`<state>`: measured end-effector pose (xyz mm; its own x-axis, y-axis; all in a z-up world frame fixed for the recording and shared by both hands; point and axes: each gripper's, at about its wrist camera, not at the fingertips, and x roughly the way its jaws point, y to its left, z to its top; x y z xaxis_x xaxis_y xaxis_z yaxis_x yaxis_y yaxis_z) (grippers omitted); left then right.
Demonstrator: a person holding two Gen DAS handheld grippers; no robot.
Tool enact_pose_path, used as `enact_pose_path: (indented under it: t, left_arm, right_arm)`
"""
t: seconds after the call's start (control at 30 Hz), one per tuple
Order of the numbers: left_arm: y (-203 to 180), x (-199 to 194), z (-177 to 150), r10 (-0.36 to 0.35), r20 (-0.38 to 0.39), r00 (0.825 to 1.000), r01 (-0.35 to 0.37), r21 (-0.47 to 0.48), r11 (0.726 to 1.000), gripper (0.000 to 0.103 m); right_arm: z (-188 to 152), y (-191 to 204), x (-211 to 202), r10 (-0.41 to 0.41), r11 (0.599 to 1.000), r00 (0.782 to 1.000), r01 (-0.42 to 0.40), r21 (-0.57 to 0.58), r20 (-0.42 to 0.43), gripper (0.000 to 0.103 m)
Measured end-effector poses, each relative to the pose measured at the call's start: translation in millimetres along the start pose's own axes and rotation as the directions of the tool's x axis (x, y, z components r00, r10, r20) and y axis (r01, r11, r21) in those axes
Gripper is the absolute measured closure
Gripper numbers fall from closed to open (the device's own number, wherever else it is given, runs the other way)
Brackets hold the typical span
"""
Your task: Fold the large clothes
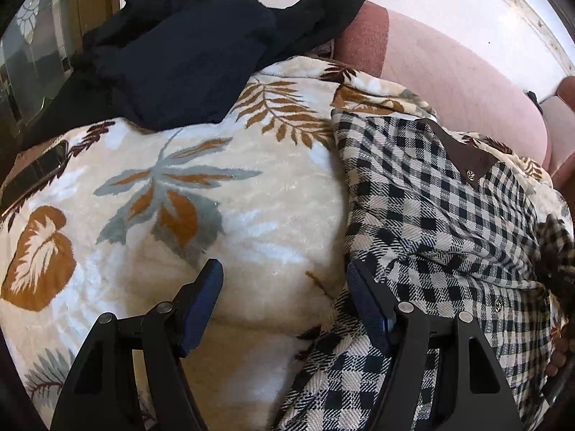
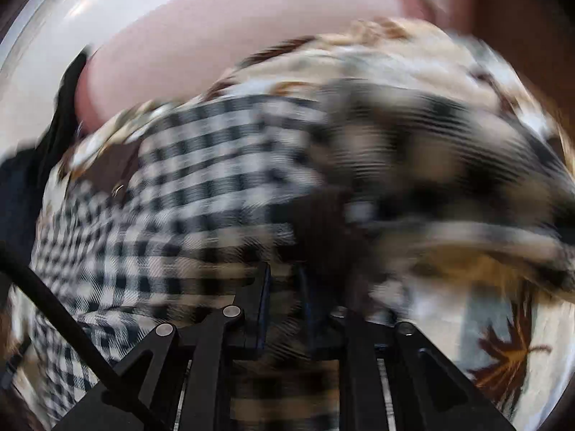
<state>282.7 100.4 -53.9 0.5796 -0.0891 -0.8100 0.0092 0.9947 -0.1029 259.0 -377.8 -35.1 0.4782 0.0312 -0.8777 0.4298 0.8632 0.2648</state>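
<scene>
A black-and-white checked shirt (image 1: 431, 215) with a brown collar lies spread on a cream blanket with a leaf print (image 1: 215, 197). My left gripper (image 1: 284, 283) is open and empty, hovering over the blanket at the shirt's left edge; its right finger (image 1: 366, 301) is over the checked cloth. In the blurred right wrist view my right gripper (image 2: 284, 287) is shut on a fold of the checked shirt (image 2: 201, 165), with cloth running between the fingers.
A pile of dark navy clothing (image 1: 187, 46) lies at the back left of the blanket. A pink sofa back (image 1: 449, 79) runs behind. A dark phone-like object (image 1: 36, 172) lies at the blanket's left edge.
</scene>
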Motion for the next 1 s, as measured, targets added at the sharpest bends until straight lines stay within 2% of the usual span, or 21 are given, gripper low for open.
enact_pose_path:
  t: [0.07,0.13,0.2,0.27,0.33,0.43,0.53,0.6,0.67,0.7,0.77,0.8,0.87,1.0]
  left_arm:
    - [0.5,0.3,0.3,-0.002,-0.006,1.000,0.002,-0.002,1.000,0.033]
    - [0.0,-0.2,-0.1,-0.002,-0.008,1.000,0.002,0.002,1.000,0.033]
    - [0.5,-1.9,0.5,-0.007,-0.012,1.000,0.007,0.004,1.000,0.033]
    - [2.9,-4.2,1.5,-0.019,-0.014,1.000,0.019,-0.010,1.000,0.033]
    - [8.1,-7.3,3.3,-0.040,-0.017,0.999,0.039,-0.037,0.999,0.033]
    - [14.8,-9.9,5.4,-0.059,-0.016,0.998,0.058,-0.067,0.996,0.033]
    - [20.4,-13.9,8.3,-0.058,-0.011,0.998,0.056,-0.090,0.994,0.033]
    - [28.0,-21.0,10.9,-0.057,0.009,0.998,0.058,-0.120,0.991,0.033]
    - [36.1,-27.6,12.6,-0.047,0.029,0.998,0.050,-0.146,0.988,0.033]
    - [40.6,-30.1,14.1,-0.042,0.038,0.998,0.047,-0.160,0.986,0.033]
    - [53.3,-33.4,17.7,-0.033,0.052,0.998,0.043,-0.208,0.977,0.033]
    - [59.7,-33.4,18.9,-0.032,0.053,0.998,0.043,-0.234,0.971,0.033]
    - [68.3,-31.7,20.1,-0.035,0.046,0.998,0.046,-0.267,0.962,0.033]
    - [74.9,-27.3,20.8,-0.040,0.035,0.999,0.048,-0.302,0.952,0.033]
  right_arm:
    - [0.2,-4.8,-10.9,-0.057,0.998,0.998,0.057,0.007,0.023,0.095]
    - [-0.2,1.6,-25.7,-0.062,0.998,0.996,0.062,-0.001,0.058,0.085]
    - [-1.1,16.9,-36.7,-0.016,1.000,0.997,0.017,-0.020,0.078,0.080]
    - [-3.5,43.5,-42.5,0.054,0.996,0.996,-0.049,-0.071,0.071,0.080]
    - [-9.0,78.3,-44.6,0.126,0.981,0.991,-0.117,-0.152,0.048,0.080]
    - [-21.9,145.9,-30.8,0.220,0.937,0.975,-0.219,-0.271,-0.027,0.080]
    - [-37.4,204.8,-6.9,0.278,0.886,0.953,-0.303,-0.351,-0.121,0.080]
    - [-50.5,231.3,7.4,0.285,0.865,0.944,-0.329,-0.379,-0.169,0.080]
    - [-58.4,254.9,28.8,0.308,0.849,0.921,-0.379,-0.368,-0.240,0.080]
    - [-63.7,264.7,41.1,0.333,0.841,0.896,-0.423,-0.337,-0.293,0.080]
    - [-75.8,277.8,57.9,0.393,0.818,0.833,-0.510,-0.267,-0.389,0.080]
    - [-81.9,285.1,61.0,0.408,0.806,0.817,-0.532,-0.261,-0.407,0.080]
    - [-89.0,299.2,58.2,0.409,0.784,0.817,-0.543,-0.302,-0.405,0.080]
    - [-91.0,310.2,58.4,0.426,0.757,0.782,-0.583,-0.293,-0.456,0.080]
